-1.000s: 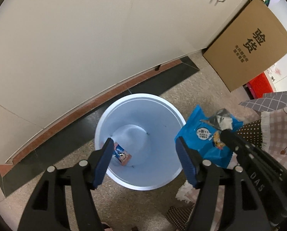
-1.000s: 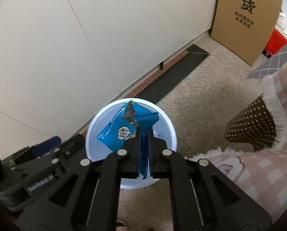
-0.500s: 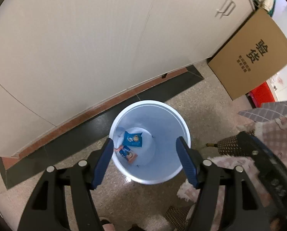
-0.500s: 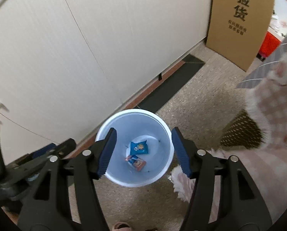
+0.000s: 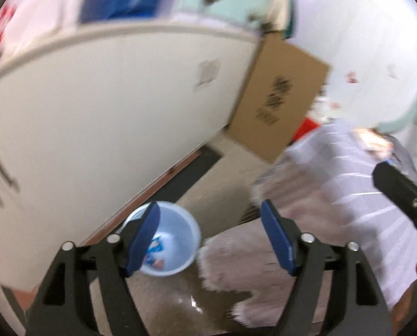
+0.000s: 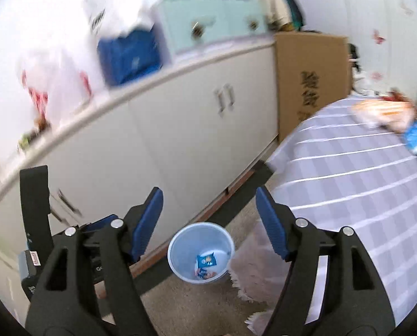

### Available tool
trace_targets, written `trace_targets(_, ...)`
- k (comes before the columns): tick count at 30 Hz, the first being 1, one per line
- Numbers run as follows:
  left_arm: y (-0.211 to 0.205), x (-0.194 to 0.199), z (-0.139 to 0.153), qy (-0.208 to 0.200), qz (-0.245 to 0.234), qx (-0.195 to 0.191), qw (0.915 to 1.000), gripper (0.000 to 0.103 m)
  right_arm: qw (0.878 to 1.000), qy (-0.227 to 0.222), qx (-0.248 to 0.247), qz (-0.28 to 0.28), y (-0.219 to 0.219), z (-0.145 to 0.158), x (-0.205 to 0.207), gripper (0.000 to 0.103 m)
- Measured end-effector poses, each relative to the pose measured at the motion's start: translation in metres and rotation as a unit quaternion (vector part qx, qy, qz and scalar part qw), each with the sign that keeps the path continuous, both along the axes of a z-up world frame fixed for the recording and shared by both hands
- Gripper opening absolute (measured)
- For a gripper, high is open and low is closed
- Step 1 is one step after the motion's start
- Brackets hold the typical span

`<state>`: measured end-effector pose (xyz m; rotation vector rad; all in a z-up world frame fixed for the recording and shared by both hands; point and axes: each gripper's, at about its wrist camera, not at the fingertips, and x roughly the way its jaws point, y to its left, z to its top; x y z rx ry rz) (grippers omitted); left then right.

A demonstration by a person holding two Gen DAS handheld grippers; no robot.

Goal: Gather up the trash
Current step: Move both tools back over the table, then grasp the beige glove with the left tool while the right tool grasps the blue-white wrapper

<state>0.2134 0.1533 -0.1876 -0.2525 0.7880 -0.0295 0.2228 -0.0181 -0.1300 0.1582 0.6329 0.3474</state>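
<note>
A pale blue bin [image 6: 186, 240] stands on the floor by the white cabinet, far below both grippers. Inside it lie a blue snack packet [image 6: 206, 259] and a smaller reddish wrapper [image 6: 204, 273]. The left wrist view shows the same bin [image 5: 186, 232] with the wrappers [image 5: 155, 247] partly behind a pad. My left gripper [image 5: 211, 238] and my right gripper [image 6: 209, 221] are both opening their jaws, with nothing between them. On the checked tablecloth [image 6: 348, 184] to the far right lie a blue packet [image 6: 416, 137] and an orange-and-white packet [image 6: 384, 114].
A white cabinet [image 6: 180, 140] runs behind the bin, with bags and a mint drawer box on top. A cardboard box [image 6: 309, 84] leans at its right end. The fringed pink cloth edge [image 6: 253, 263] hangs beside the bin. The picture is motion-blurred.
The right gripper opened and the blue packet dropped into the bin. Both grippers then rose high above the bin, so it looks much smaller and the cabinet top and table top came into view.
</note>
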Motion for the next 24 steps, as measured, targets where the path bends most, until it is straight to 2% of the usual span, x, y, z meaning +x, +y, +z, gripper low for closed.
trace_targets(2, -0.047, -0.004, 0.021, -0.014, -0.046, -0.011, 0.9988, 0.076, 0.999, -0.004, 0.016, -0.033, -0.043, 0.013, -0.014, 0.068)
trace_targets(5, -0.109, -0.006, 0.035, -0.02, -0.109, -0.009, 0.9938, 0.076, 0.996, -0.014, 0.016, -0.083, -0.11, 0.024, -0.034, 0.068)
trace_targets(8, -0.182, -0.005, 0.047, -0.025, -0.179, 0.015, 0.9834, 0.076, 0.991, -0.016, 0.004, -0.134, -0.171, 0.024, -0.051, 0.068)
trace_targets(10, -0.233, -0.007, 0.053, -0.035, -0.234, 0.041, 0.9707, 0.076, 0.984, -0.012, -0.01, -0.175, -0.218, 0.021, -0.062, 0.068)
trace_targets(11, -0.265, -0.006, 0.056, -0.038, -0.267, 0.06, 0.9612, 0.076, 0.982, -0.007, -0.017, -0.189, -0.235, 0.02, -0.066, 0.068)
trace_targets(13, -0.312, -0.006, 0.056, -0.049, -0.311, 0.083, 0.9457, 0.076, 0.974, 0.004, -0.026, -0.225, -0.279, 0.013, -0.074, 0.068)
trace_targets(16, -0.37, 0.003, 0.051, -0.044, -0.356, 0.103, 0.9276, 0.076, 0.966, 0.023, -0.036, -0.255, -0.328, 0.002, -0.076, 0.068)
trace_targets(19, -0.402, 0.018, 0.04, -0.026, -0.368, 0.117, 0.922, 0.076, 0.967, 0.043, -0.043, -0.249, -0.361, -0.011, -0.07, 0.068)
trace_targets(21, -0.415, 0.025, 0.035, -0.019, -0.369, 0.114, 0.9223, 0.076, 0.968, 0.06, -0.058, -0.235, -0.374, -0.019, -0.059, 0.066)
trace_targets(23, -0.423, 0.031, 0.03, -0.012, -0.369, 0.112, 0.9226, 0.076, 0.973, 0.099, -0.043, -0.206, -0.385, -0.028, -0.045, 0.062)
trace_targets(24, -0.426, 0.037, 0.027, -0.006, -0.362, 0.114, 0.9251, 0.076, 0.972, 0.104, -0.057, -0.202, -0.385, -0.028, -0.04, 0.062)
